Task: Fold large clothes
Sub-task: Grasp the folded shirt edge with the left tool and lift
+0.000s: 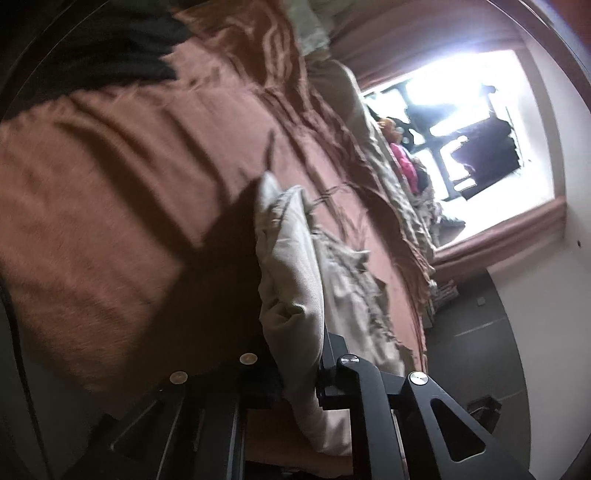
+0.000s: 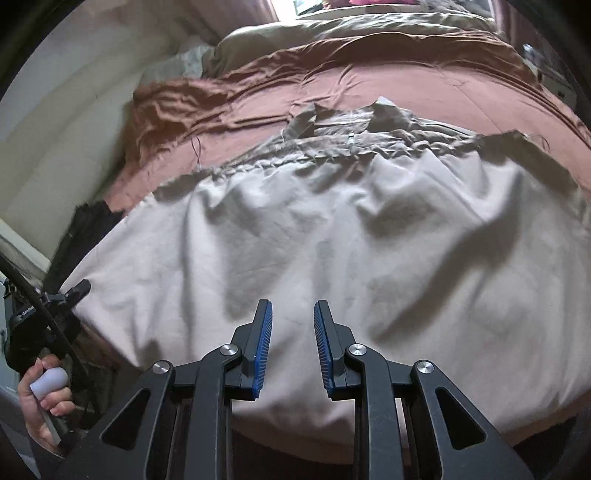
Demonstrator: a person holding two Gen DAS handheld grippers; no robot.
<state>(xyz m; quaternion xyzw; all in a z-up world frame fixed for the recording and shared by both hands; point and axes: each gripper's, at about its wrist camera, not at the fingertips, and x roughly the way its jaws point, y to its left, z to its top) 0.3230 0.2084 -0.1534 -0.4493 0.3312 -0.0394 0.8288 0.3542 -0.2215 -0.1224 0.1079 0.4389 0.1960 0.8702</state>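
A large pale beige garment point(image 2: 332, 240) lies spread across a bed, its collar end point(image 2: 351, 122) at the far side. My right gripper point(image 2: 293, 306) hovers over its near part, open, with nothing between the blue pads point(image 2: 264, 332). My left gripper point(image 2: 79, 288), held by a hand point(image 2: 40, 398), is at the garment's left edge. In the left wrist view the left gripper point(image 1: 295, 365) is shut on a bunched fold of the garment point(image 1: 291, 277), which is lifted off the sheet and trails away to the right.
The bed has a rust-brown sheet point(image 2: 406, 85) with a crumpled olive blanket point(image 2: 332, 33) at its far end. A black cloth point(image 1: 110, 48) lies by the bed's edge near a pale wall point(image 2: 74, 110). A bright window point(image 1: 461, 110) and dark floor point(image 1: 480, 332) lie beyond.
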